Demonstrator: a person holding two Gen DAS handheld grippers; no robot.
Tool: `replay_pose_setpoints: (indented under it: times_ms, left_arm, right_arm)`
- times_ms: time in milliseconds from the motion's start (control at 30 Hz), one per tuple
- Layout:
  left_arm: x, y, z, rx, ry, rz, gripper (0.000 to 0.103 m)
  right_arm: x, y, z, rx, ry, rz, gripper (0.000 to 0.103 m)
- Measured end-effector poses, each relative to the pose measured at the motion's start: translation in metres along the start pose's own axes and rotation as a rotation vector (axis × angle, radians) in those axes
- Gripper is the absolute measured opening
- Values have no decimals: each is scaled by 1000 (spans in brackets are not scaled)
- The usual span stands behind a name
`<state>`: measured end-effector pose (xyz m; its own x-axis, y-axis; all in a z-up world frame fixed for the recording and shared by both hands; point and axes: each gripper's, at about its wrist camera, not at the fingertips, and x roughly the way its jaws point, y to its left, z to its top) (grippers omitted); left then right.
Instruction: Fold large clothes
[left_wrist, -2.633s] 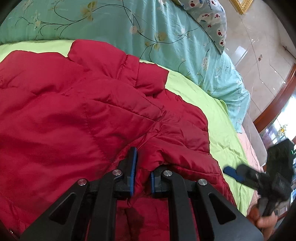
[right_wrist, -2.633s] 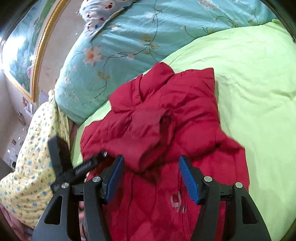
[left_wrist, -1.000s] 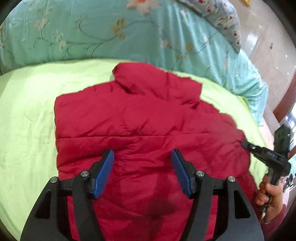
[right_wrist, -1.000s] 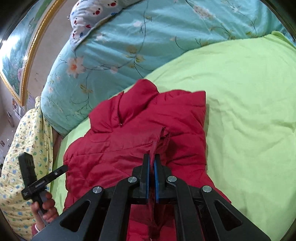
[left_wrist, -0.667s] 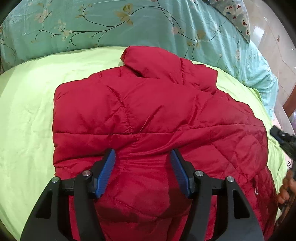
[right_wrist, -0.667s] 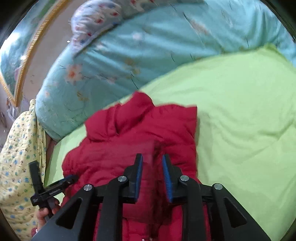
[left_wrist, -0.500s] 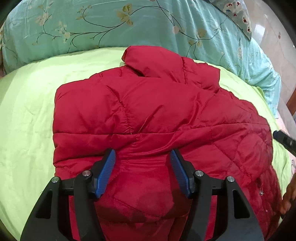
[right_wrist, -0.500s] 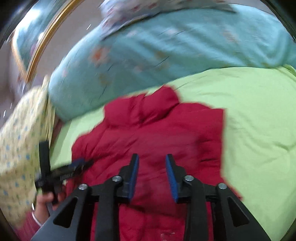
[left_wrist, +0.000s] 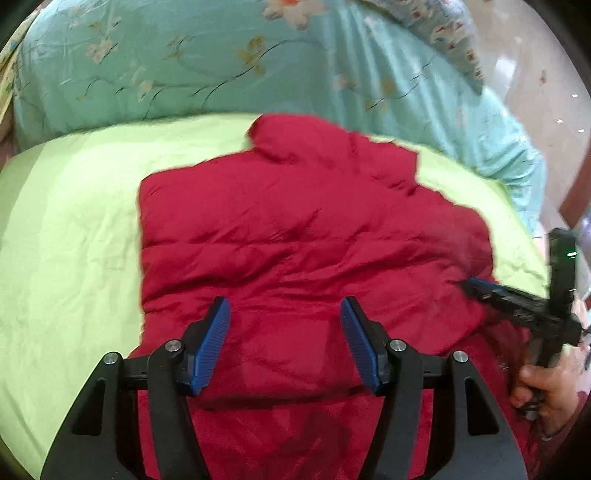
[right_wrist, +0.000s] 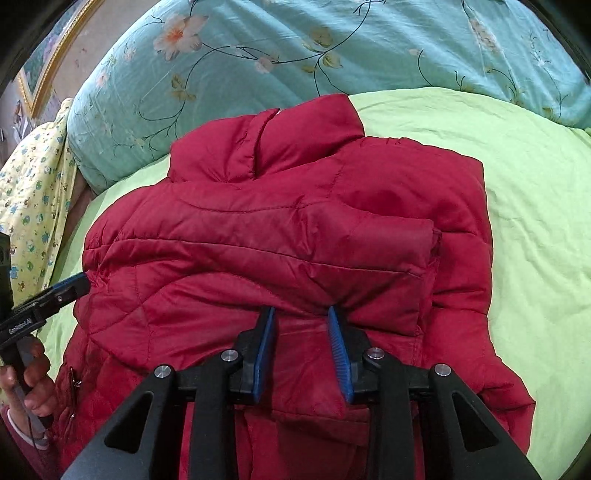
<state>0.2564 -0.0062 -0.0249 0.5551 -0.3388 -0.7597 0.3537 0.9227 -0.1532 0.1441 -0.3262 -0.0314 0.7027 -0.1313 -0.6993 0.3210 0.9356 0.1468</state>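
Observation:
A red padded jacket (left_wrist: 295, 229) lies on a lime green sheet (left_wrist: 66, 236), collar toward the pillows and both sleeves folded in across the body. It also shows in the right wrist view (right_wrist: 288, 236). My left gripper (left_wrist: 284, 314) is open and empty, low over the jacket's middle. My right gripper (right_wrist: 301, 314) is open a little and empty, its pads just over the jacket below the folded sleeve. The right gripper shows in the left wrist view (left_wrist: 476, 284) at the jacket's right edge. The left gripper shows in the right wrist view (right_wrist: 79, 284) at the jacket's left edge.
A teal floral quilt (right_wrist: 332, 48) is bunched behind the jacket. A yellow patterned cloth (right_wrist: 33, 192) lies at the far left of the right wrist view. A tiled floor (left_wrist: 535, 81) lies beyond the bed's right side.
The left gripper let go of the jacket and opened wide. The right gripper closed on the right sleeve, laid it across the body, then opened. The jacket now lies flatter.

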Motion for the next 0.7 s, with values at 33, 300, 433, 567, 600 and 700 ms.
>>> replay_pose_setpoints:
  times_ms: [33, 300, 433, 567, 600, 700]
  left_arm:
    - [6, 4, -1, -7, 19, 19, 62]
    - [20, 13, -7, -32, 27, 31, 62]
    - [21, 14, -8, -33, 23, 32, 62]
    - [22, 15, -9, -28, 22, 33, 62]
    - [22, 15, -10, -29, 22, 32, 62]
    - [23, 16, -10, -32, 21, 30, 62]
  right_arm:
    - [0, 0, 1, 2, 1, 3, 31]
    - [-32, 7, -1, 13, -49, 19, 34]
    - [-15, 0, -4, 12, 2, -28, 33]
    - [-5, -4, -5, 21, 16, -29, 32]
    - [-5, -3, -6, 18, 16, -34, 32]
    - [-3, -3, -7, 8, 15, -41, 32]
